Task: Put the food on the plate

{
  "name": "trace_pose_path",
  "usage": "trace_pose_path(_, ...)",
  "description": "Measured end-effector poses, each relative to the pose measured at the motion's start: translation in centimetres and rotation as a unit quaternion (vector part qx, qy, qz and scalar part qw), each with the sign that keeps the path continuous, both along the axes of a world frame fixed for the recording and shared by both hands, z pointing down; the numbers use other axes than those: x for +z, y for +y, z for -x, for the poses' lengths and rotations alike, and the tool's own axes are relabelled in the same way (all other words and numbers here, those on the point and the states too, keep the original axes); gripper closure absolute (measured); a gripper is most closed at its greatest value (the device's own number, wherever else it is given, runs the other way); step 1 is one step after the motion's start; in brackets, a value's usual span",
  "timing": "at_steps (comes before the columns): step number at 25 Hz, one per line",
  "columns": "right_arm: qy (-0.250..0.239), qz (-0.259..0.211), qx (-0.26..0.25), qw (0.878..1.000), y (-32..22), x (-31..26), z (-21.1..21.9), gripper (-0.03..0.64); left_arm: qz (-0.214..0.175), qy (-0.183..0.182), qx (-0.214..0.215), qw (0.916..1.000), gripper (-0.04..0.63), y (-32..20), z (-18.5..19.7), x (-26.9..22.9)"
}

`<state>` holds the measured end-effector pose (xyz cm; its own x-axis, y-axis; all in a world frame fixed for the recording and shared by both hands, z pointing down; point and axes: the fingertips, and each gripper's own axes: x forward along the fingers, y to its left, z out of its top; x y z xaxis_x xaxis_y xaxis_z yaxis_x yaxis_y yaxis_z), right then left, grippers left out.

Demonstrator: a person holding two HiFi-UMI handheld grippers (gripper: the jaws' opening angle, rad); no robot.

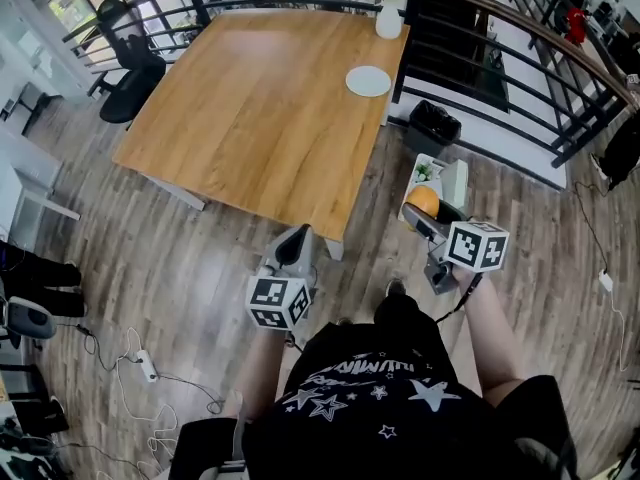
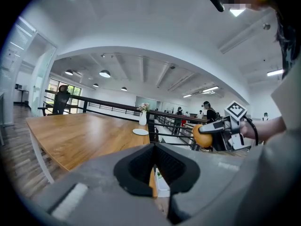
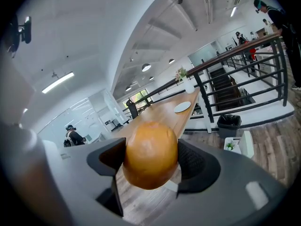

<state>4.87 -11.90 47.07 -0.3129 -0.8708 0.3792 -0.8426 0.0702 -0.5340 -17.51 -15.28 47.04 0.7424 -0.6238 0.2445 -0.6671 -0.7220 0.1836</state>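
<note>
A round golden-brown bun (image 3: 150,154) is clamped between the black pads of my right gripper (image 3: 151,160), held in the air off the table's near right corner. In the head view the bun (image 1: 423,201) sits at the tip of that gripper (image 1: 424,210). The white plate (image 1: 368,81) lies empty near the far right edge of the wooden table (image 1: 260,108); it also shows as the plate (image 3: 182,107) ahead of the bun. My left gripper (image 1: 296,240) hovers by the table's near corner, its jaws (image 2: 154,149) shut on nothing. From the left I see the bun (image 2: 203,136).
A white vase with flowers (image 1: 389,13) stands past the plate. A black railing (image 1: 500,78) runs along the table's right side, with a black bin (image 1: 432,123) and a white box holding a small plant (image 1: 440,176) on the floor. An office chair (image 1: 130,68) is at the left.
</note>
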Motion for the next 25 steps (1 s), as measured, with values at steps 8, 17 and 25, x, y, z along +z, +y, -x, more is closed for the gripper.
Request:
trace_pose_path(8,-0.013,0.009,-0.011,1.000,-7.4,1.7,-4.9,0.268,0.000,-0.015,-0.014,0.9998,0.595,-5.6,-4.4,0.2)
trace_pose_path(17,-0.023,-0.006,-0.045,0.999,-19.4,0.3,-9.1,0.268,-0.012,-0.024,-0.053,0.9983,0.595,-14.6,-8.4,-1.7)
trace_pose_path(25,0.000,-0.001,-0.070,0.998,-25.6,1.5,-11.6,0.268,-0.009,-0.029,-0.079,0.9964,0.595,-19.2,-10.9,-1.2)
